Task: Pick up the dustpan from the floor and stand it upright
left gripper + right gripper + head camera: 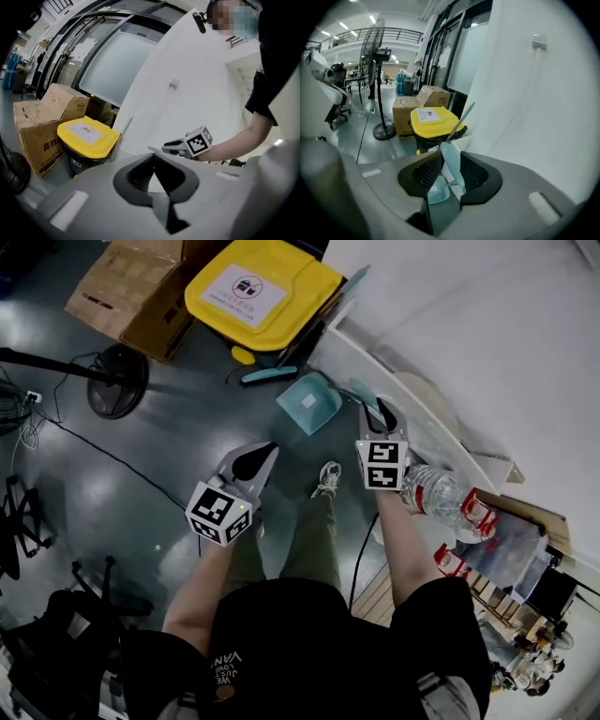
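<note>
The pick-up looks done and the standing-up step is in hand: the right gripper (377, 414) is clenched on the handle of the teal dustpan (308, 401), whose pan hangs at its 10 o'clock, apparently just off the floor, below the yellow-lidded bin (262, 287). Next it likely needs tipping until the handle points up, then setting down near the wall. The right forearm reaches forward, angled down. The left gripper (254, 461), at 8 o'clock, is closed on nothing.

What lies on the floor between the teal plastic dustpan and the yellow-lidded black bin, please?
A slim teal object, probably a brush, lies between dustpan and bin; the head view shows it.
</note>
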Available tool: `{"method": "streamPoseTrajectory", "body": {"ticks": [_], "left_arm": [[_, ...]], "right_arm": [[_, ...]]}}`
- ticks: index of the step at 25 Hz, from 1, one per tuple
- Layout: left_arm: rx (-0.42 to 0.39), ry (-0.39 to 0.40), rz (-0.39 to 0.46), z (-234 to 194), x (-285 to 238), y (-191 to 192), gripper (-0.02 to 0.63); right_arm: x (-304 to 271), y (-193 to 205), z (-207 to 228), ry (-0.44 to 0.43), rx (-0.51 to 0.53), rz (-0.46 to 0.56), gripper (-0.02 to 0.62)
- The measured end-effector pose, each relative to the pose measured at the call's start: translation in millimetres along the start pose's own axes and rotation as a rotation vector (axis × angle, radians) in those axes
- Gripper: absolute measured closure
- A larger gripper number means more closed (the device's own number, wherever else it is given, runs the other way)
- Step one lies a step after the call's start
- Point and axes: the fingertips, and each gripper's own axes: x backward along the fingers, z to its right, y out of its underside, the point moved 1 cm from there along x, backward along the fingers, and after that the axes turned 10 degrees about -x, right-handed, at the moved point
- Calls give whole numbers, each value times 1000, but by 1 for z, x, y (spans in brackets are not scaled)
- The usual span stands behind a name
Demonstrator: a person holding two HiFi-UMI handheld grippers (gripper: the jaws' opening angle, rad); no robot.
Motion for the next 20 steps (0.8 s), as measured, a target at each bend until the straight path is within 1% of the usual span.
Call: {"method": "streamPoseTrajectory", "body": {"ticks": [3,6,7,9,10,12,14,16,18,20], "left_arm": [[-8,14,5,6,0,-7,552],[-16,29,17,14,2,-17,552],[-21,33,21,16,4,-22,552],[-33,40,31,18,7,-33,552],[-40,43,36,19,9,-38,552],[-53,55,42,24,14,-47,552],[-70,74,44,32,21,-56,552],[-89,92,54,39,29,-67,552],[-100,101,75,46,38,-78,552],[-105,104,97,53,48,-86,552]], "right_arm": [[22,-7,0,-4,-92,48,489],[51,-12,-7,-18,-164,92,492],[60,-14,-9,-20,-184,107,500],[79,-20,-14,-21,-219,137,559],[88,-23,-17,-19,-229,151,575],[108,-27,-22,-12,-236,177,594],[129,-31,-28,-14,-257,202,594],[146,-36,-36,-30,-303,224,594],[159,-40,-46,-65,-342,236,594],[171,-43,-58,-109,-346,243,594]]}}
